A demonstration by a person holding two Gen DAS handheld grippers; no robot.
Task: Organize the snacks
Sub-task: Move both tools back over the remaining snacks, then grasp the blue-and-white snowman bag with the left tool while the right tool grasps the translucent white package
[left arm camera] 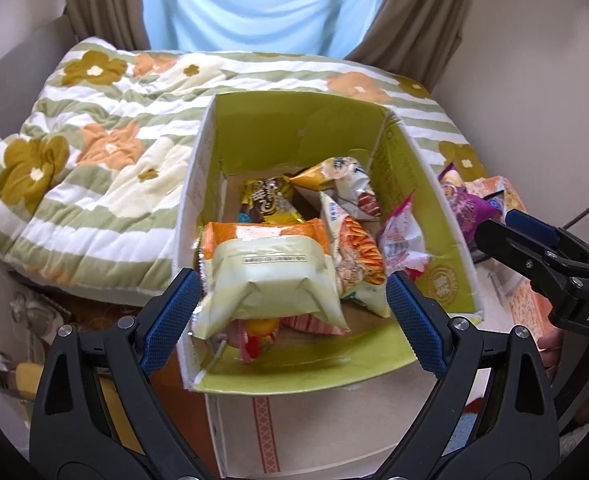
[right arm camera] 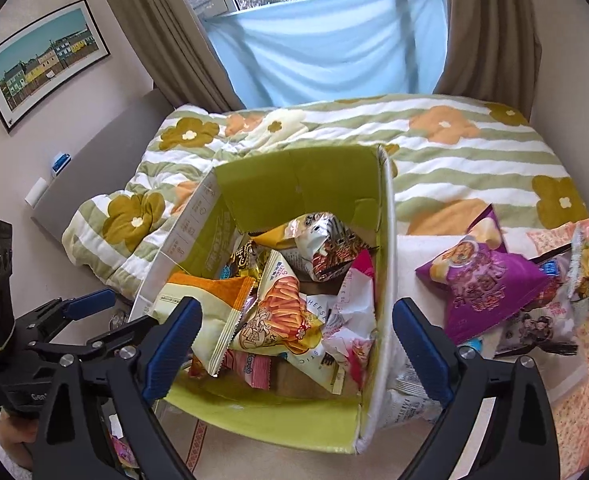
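Hovering over the snack-filled green carton [left arm camera: 254,128], the left hand-held gripper [left arm camera: 290,316] and right hand-held gripper [right arm camera: 294,344] gape wide, both empty.

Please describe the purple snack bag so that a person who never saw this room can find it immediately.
Start at the green-lined cardboard box in front of the flowered quilt. Just outside its right wall lies a small pile of snacks. The purple snack bag lies on top there, the only purple pack, printed with pale chips.
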